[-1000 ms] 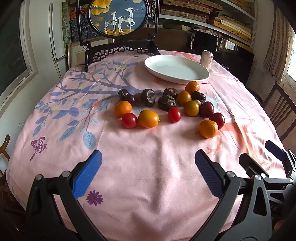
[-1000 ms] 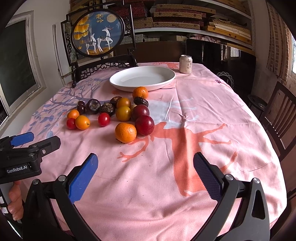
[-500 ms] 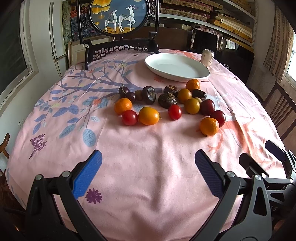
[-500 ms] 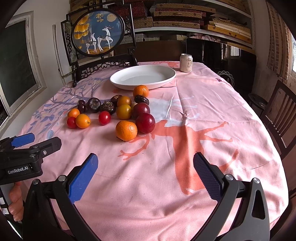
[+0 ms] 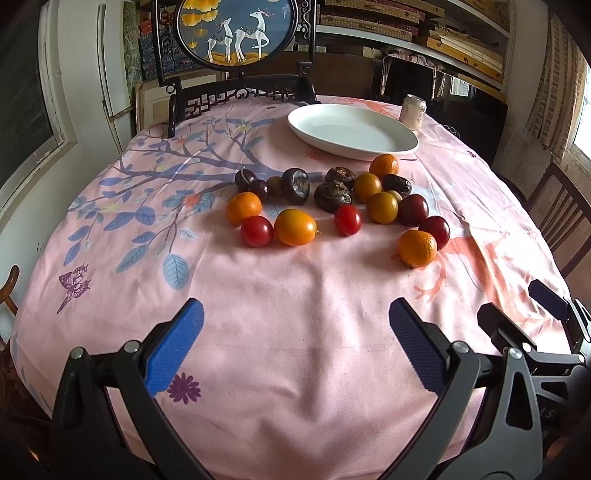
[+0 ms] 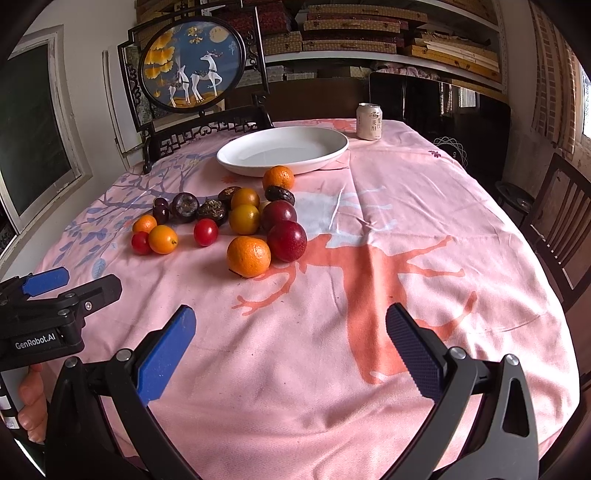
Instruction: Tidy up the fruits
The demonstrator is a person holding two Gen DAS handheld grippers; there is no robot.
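Observation:
Several small fruits lie in a loose cluster mid-table: oranges (image 5: 417, 248) (image 6: 248, 256), red tomatoes (image 5: 257, 231) (image 6: 205, 232), dark plums (image 5: 434, 229) (image 6: 286, 240), yellow fruits (image 5: 294, 226) (image 6: 244, 219) and dark brown ones (image 5: 332, 196). Behind them sits an empty white oval plate (image 5: 391, 147) (image 6: 236, 162). My left gripper (image 5: 295, 332) hovers open over the near cloth, well short of the fruit. My right gripper (image 6: 290, 332) is open too, nearest the orange and plum. Neither holds anything.
A pink printed tablecloth (image 5: 295, 295) covers the table. A drink can (image 5: 413, 112) (image 6: 369, 121) stands behind the plate. A dark carved chair with a round deer picture (image 5: 236, 29) is at the far side. Wooden chairs (image 6: 565, 221) stand to the right.
Both grippers have eased slightly forward toward the fruit, which now sits a little lower in each view. Their jaws stay open; no fruit has moved.

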